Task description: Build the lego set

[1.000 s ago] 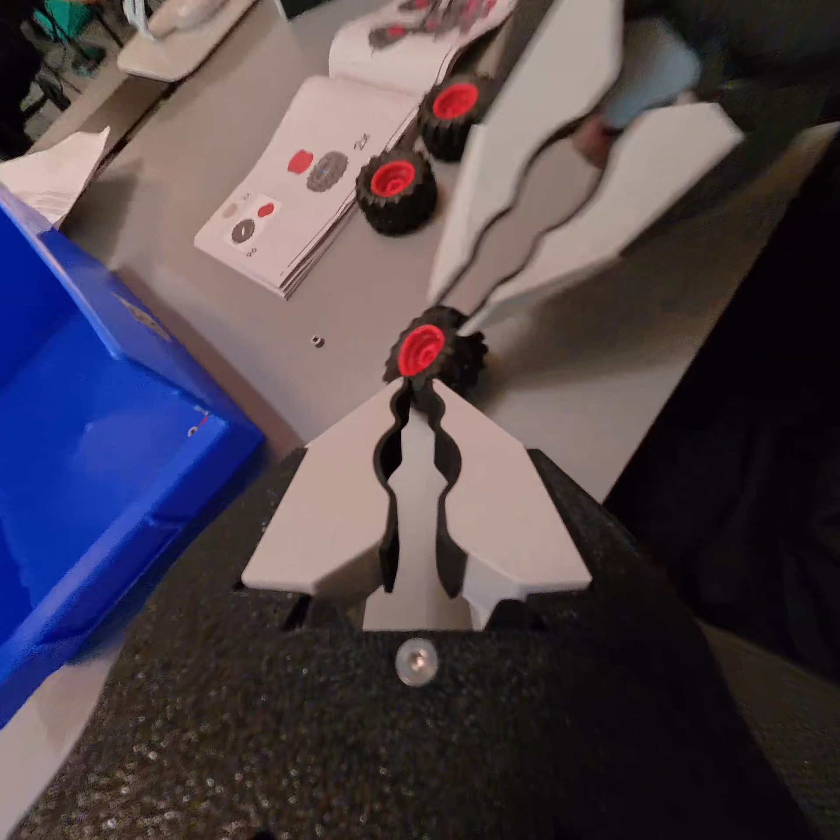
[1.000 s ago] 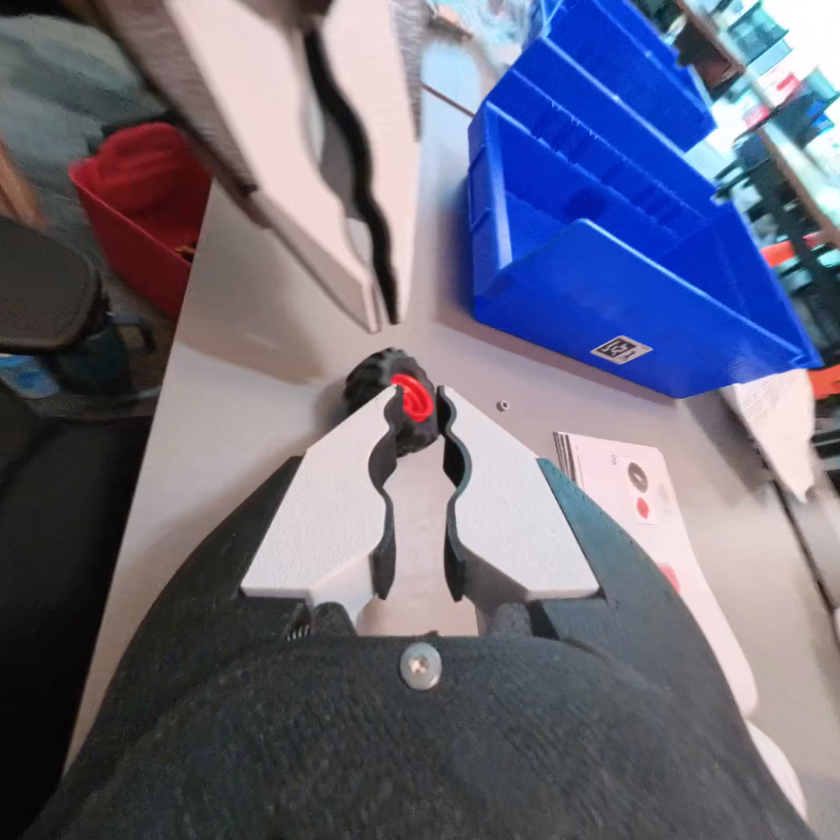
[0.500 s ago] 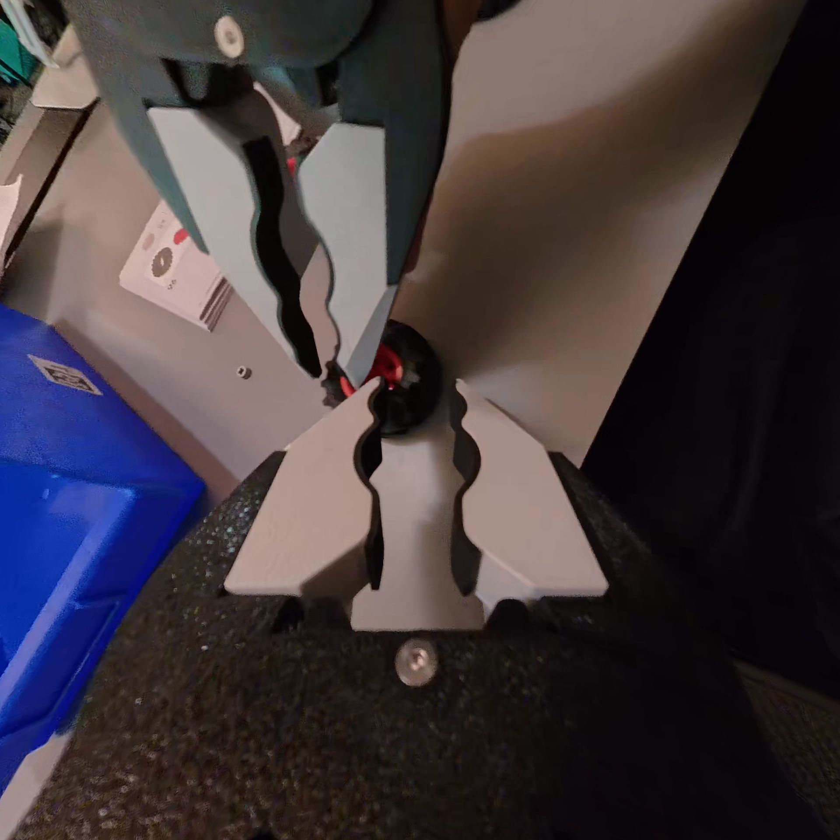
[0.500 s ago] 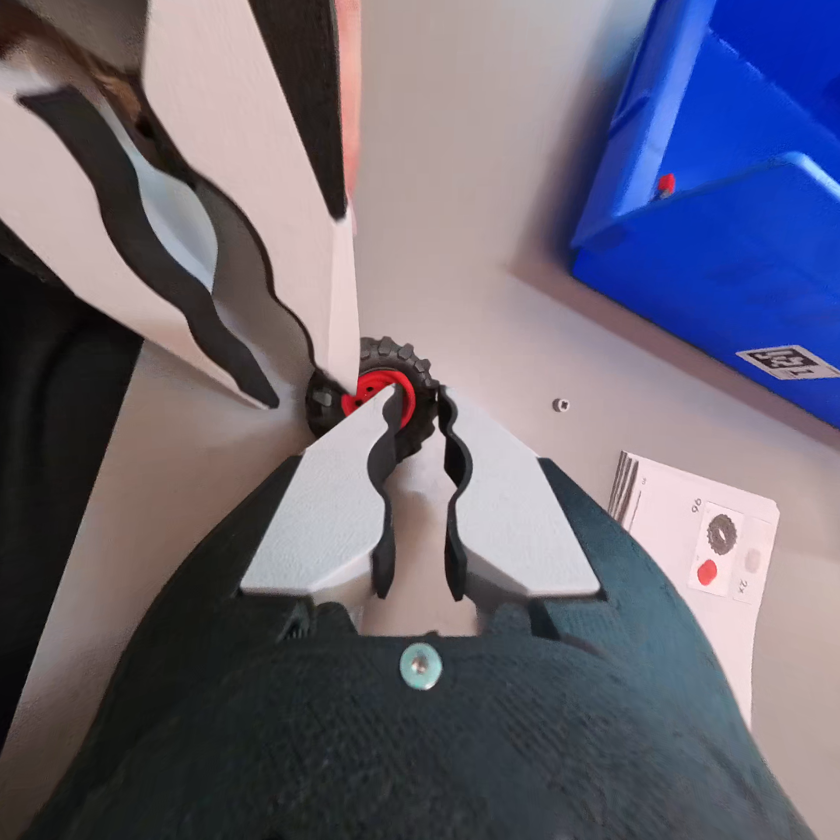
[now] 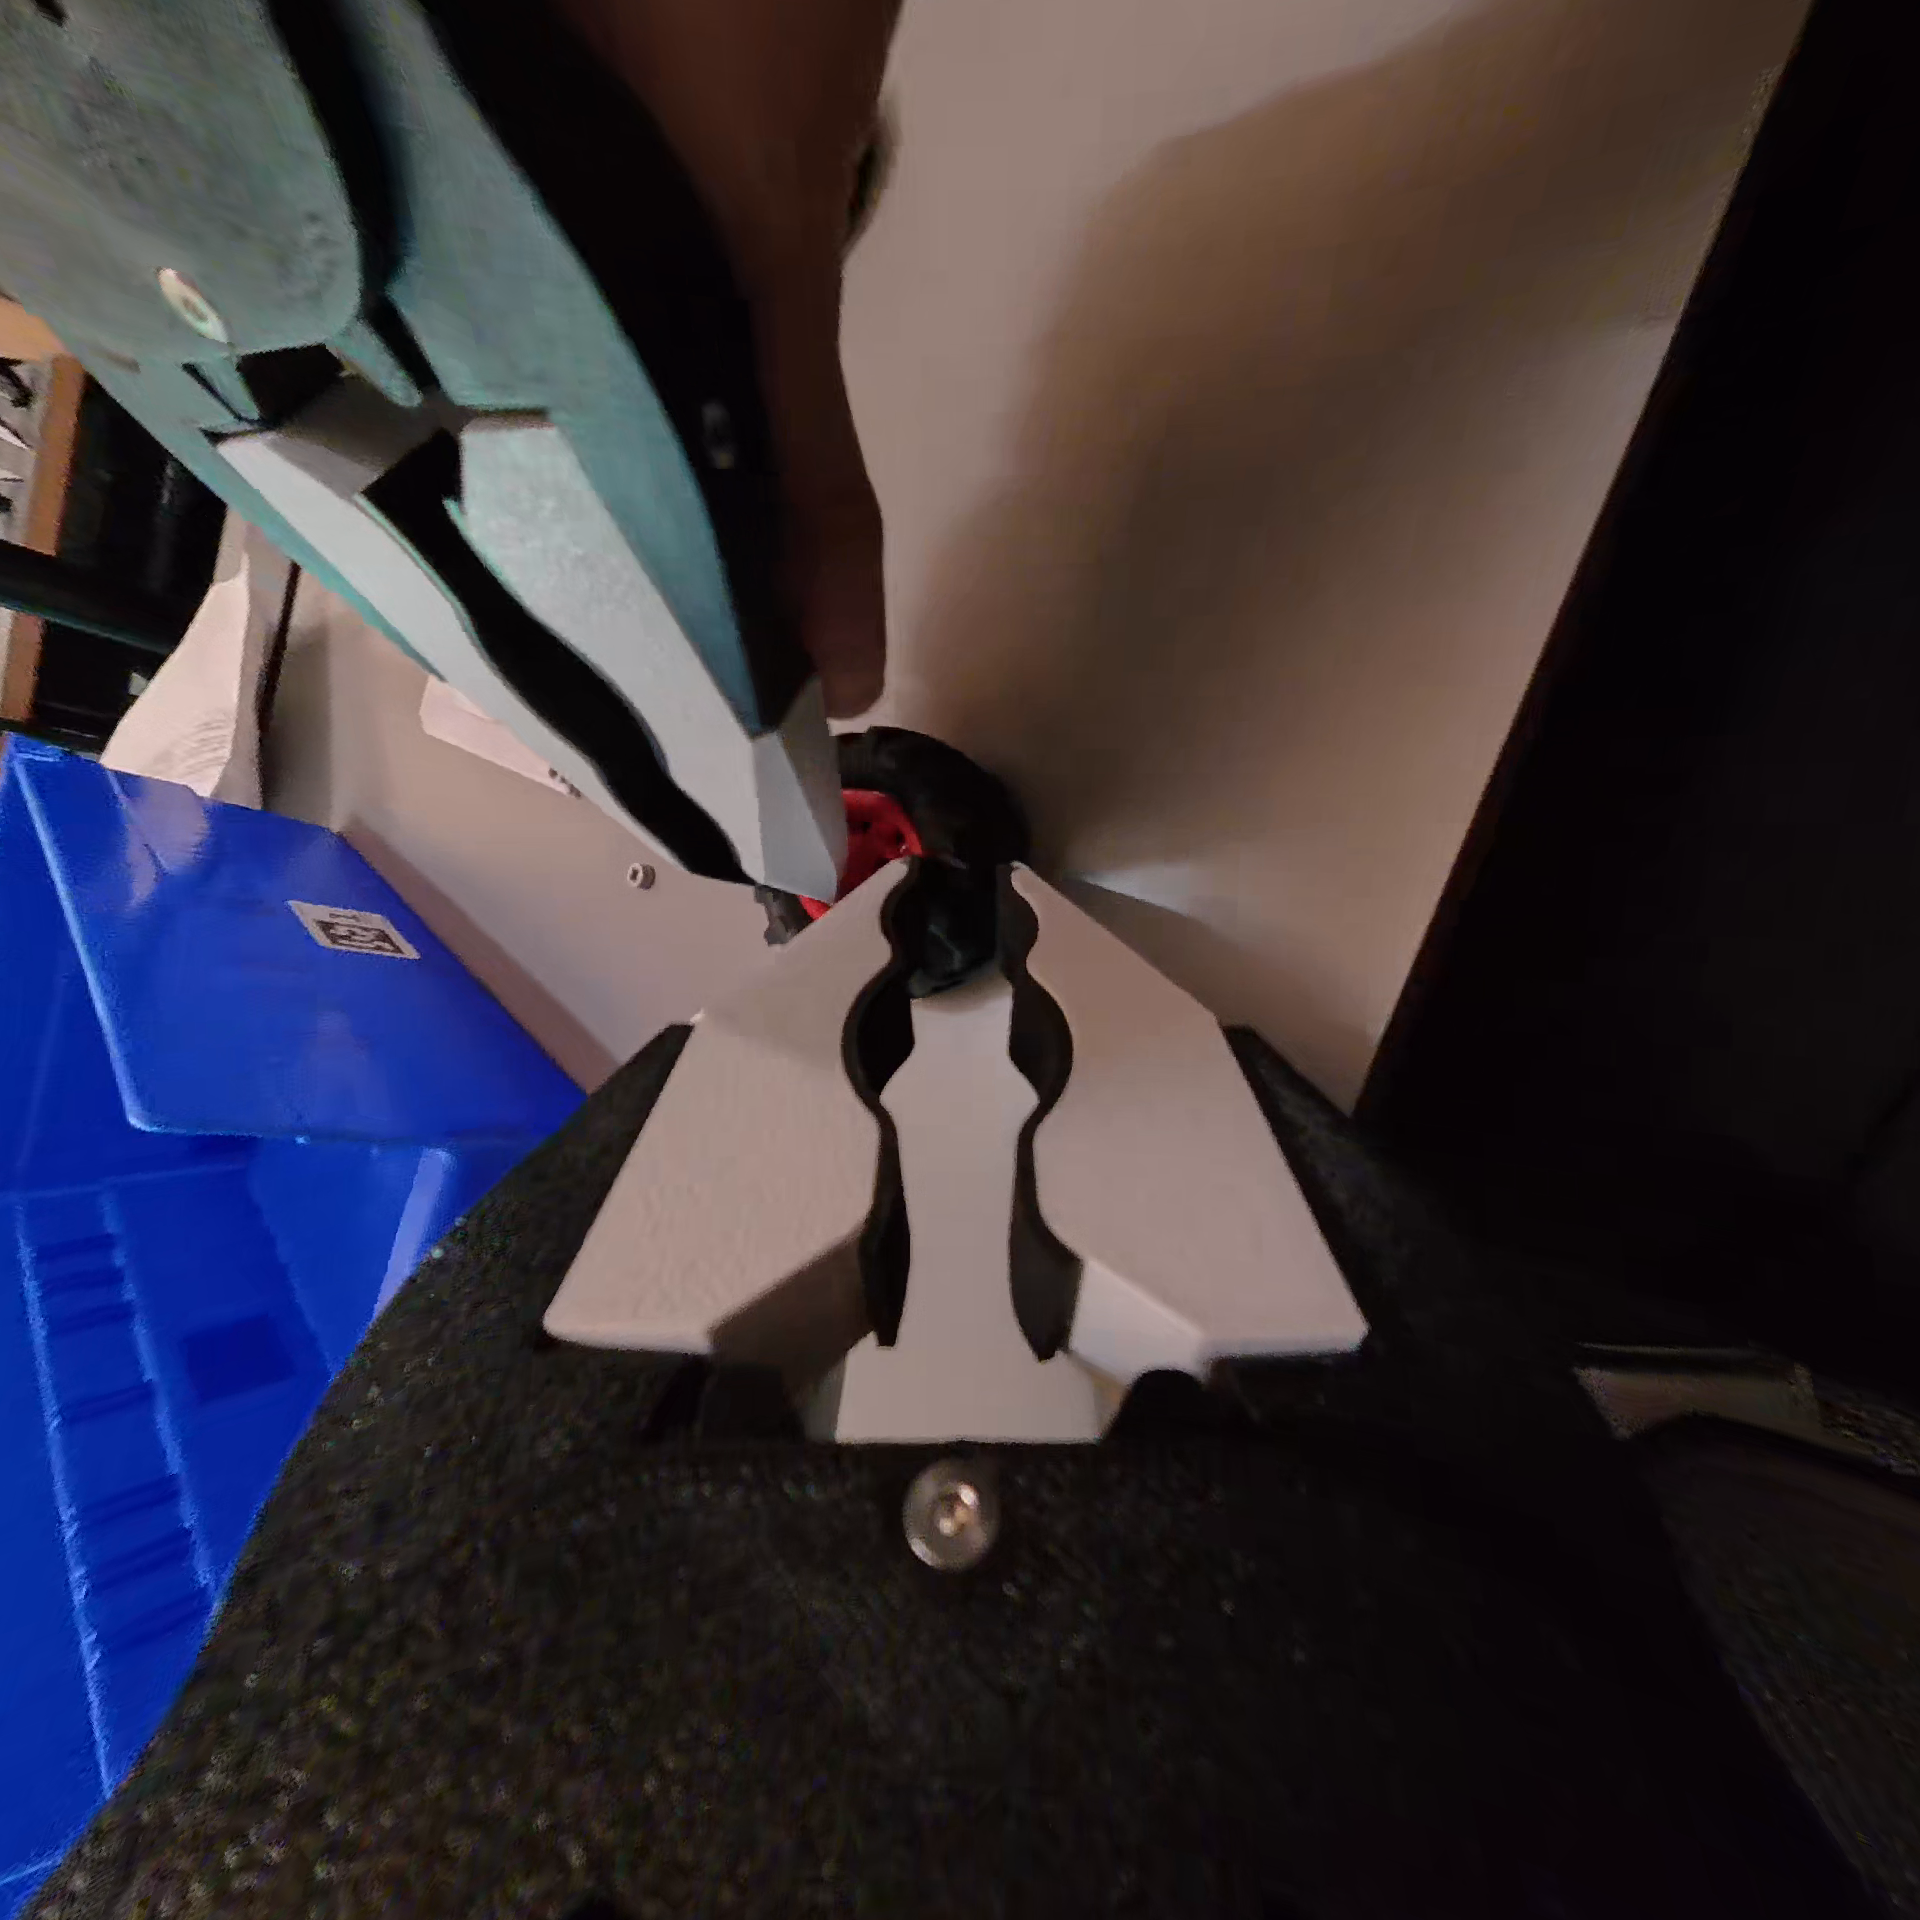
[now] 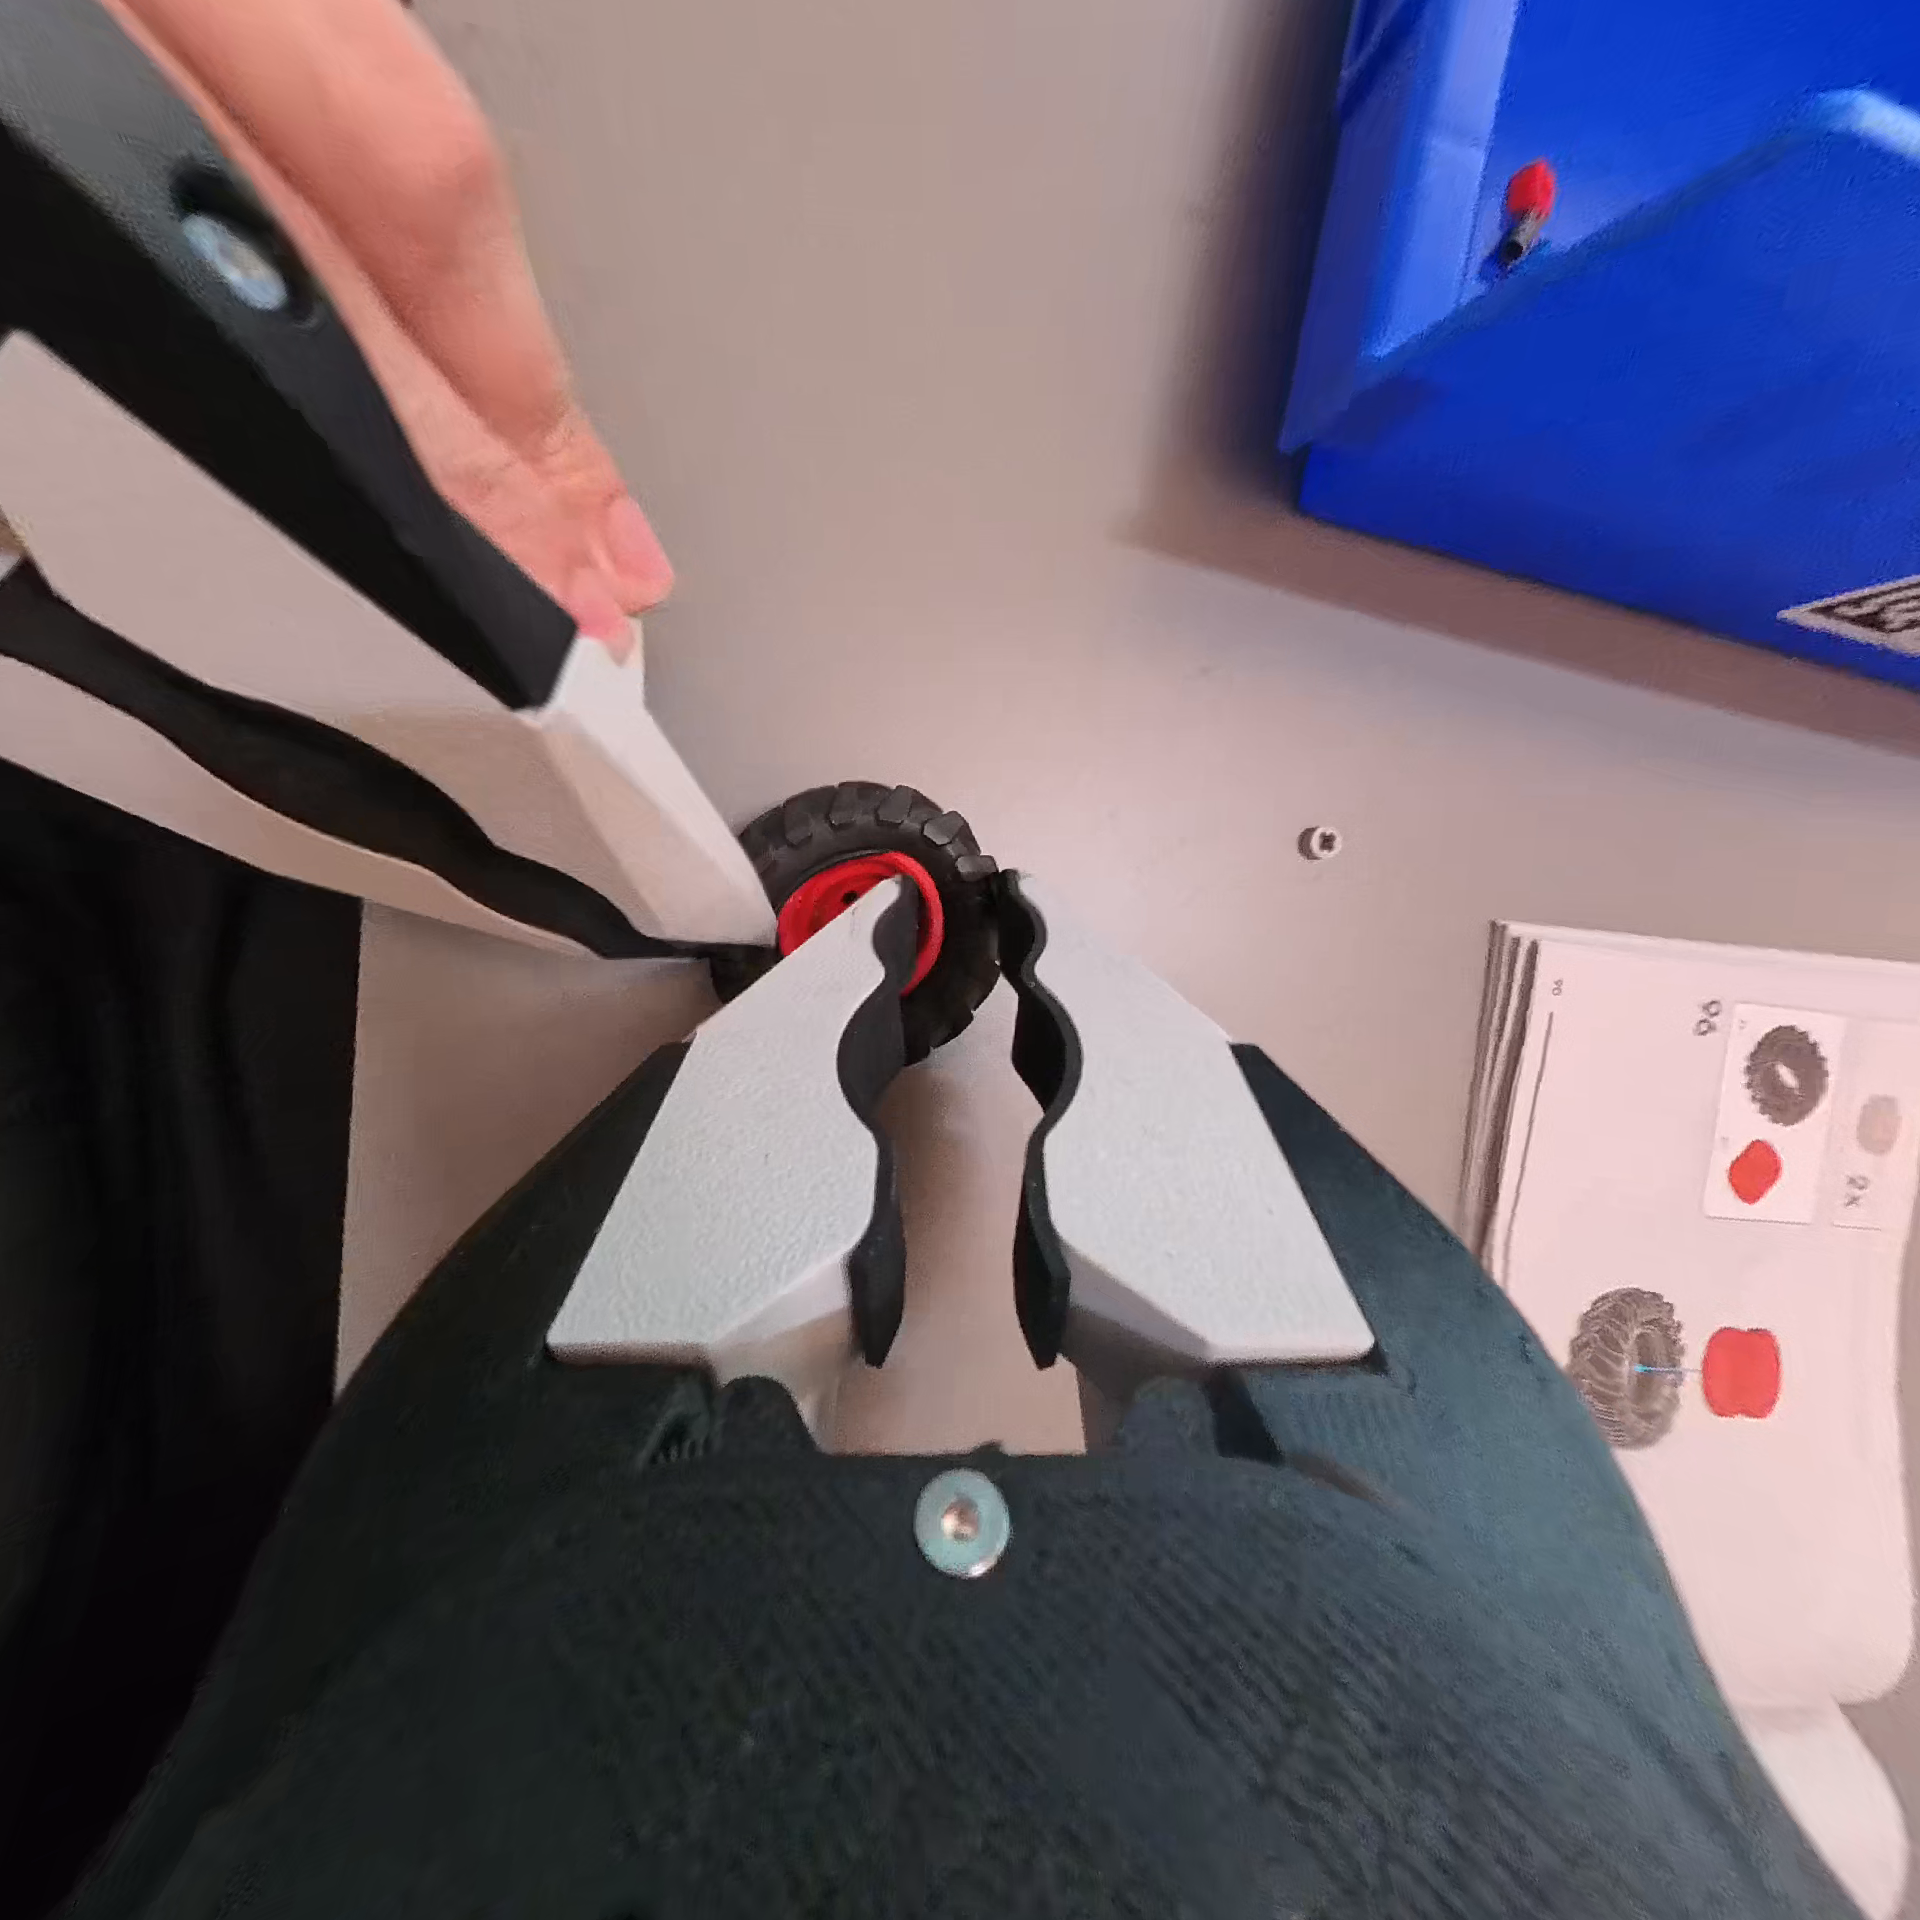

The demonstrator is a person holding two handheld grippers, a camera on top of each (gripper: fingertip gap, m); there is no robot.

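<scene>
A small black tyre with a red hub [image 6: 883, 831] is held over the grey table [image 6: 935, 312], and both grippers meet on it. My right gripper [image 6: 948, 883] is shut on the wheel, with one finger across the red hub and the other outside the tread. My left gripper [image 5: 956, 878] comes from the opposite side and is shut on the wheel [image 5: 935, 790], with the tyre's lower part between its tips. Each gripper shows in the other's view, entering from the upper left: the left one [image 6: 743, 930] and the right one [image 5: 805, 883]. Much of the wheel is hidden by fingers.
A blue bin [image 6: 1610, 468] stands close by and holds a small red piece [image 6: 1529, 192]; it also shows in the left wrist view [image 5: 260, 987]. An open instruction booklet [image 6: 1714, 1195] lies to the right. A tiny grey part [image 6: 1320, 842] lies on the table. A hand [image 6: 468, 364] holds the left gripper. One gripper's finger ends stand about 4 centimetres off the other's.
Both grippers have swung round and closed in on the wheel from opposite sides. My left fingers went from pinched tips to spread around the tyre. The two spare wheels have left the left wrist view.
</scene>
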